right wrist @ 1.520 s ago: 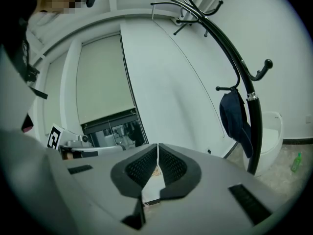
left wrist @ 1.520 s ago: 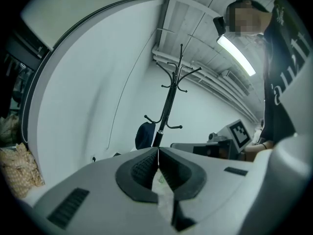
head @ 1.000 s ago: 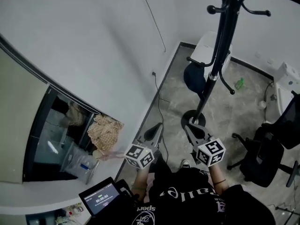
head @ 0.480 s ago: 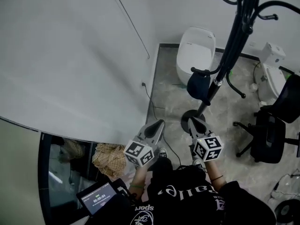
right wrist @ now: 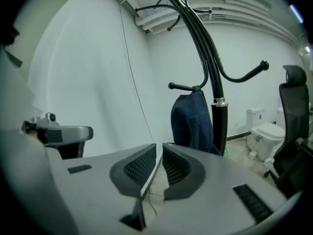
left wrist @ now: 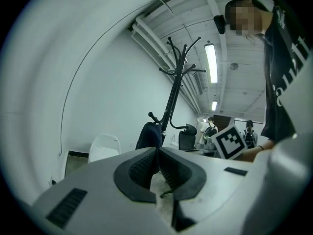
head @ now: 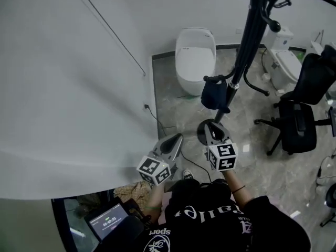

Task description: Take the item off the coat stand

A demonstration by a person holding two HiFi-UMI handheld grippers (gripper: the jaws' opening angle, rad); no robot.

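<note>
A black coat stand (head: 245, 41) rises ahead of me from a round base (head: 206, 135) on the grey floor. A dark blue cloth item (head: 212, 94) hangs from one of its low hooks. Both grippers are held near my chest, short of the stand. My left gripper (head: 176, 139) is shut with nothing in it. My right gripper (head: 212, 127) is also shut and empty, pointing at the base. In the right gripper view the blue item (right wrist: 192, 121) hangs beside the pole (right wrist: 219, 126), beyond the gripper (right wrist: 159, 146). In the left gripper view the item (left wrist: 149, 135) shows past the gripper (left wrist: 157, 150).
A white toilet (head: 194, 59) stands behind the stand and a second one (head: 283, 62) to its right. A black office chair (head: 302, 114) is at the right. A white wall (head: 68, 88) fills the left. A tablet (head: 113, 222) sits at my lower left.
The head view has swung right: the dark opening at lower left has slid out of sight and the toilets have come into view. Both grippers stay shut and close together.
</note>
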